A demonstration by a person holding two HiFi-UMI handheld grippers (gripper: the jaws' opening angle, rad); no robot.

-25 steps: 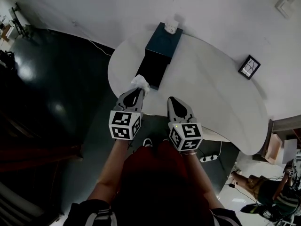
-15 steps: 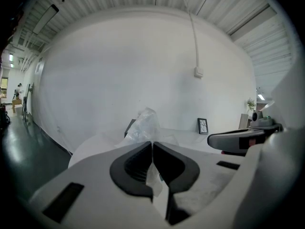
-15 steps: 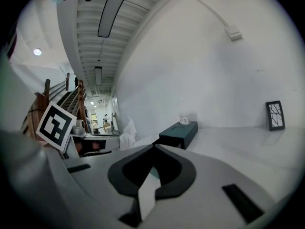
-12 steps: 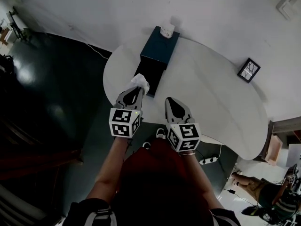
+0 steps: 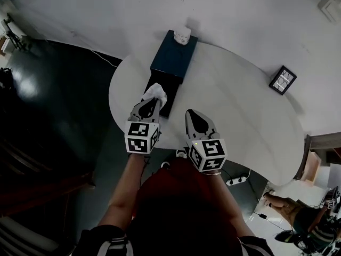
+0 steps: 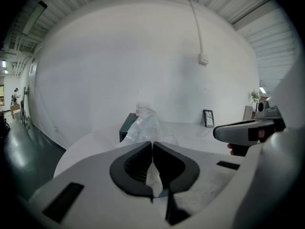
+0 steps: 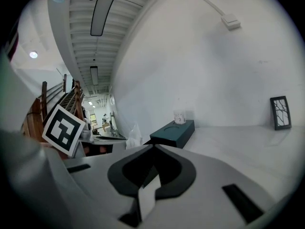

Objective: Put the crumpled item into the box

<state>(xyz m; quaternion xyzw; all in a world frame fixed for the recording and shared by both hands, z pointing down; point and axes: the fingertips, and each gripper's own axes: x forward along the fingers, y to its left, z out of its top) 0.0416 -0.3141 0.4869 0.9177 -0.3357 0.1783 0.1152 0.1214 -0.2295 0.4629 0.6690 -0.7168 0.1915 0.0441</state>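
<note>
A crumpled white, filmy item is pinched in my left gripper, which is shut on it. It hangs at the near end of the long dark box, over the box's black near part. In the left gripper view the crumpled item bulges above the closed jaws of that gripper, with the box behind it. My right gripper is shut and holds nothing, over the white table to the right of the box. The right gripper view shows this gripper, the teal box and the crumpled item.
A small white container stands on the box's far end. A framed picture leans at the table's far right. The white table is curved, its near edge under the grippers, with dark floor to the left and a white wall behind.
Both grippers have moved forward over the table's near edge. The left one still holds the crumpled item at the box's near end.
</note>
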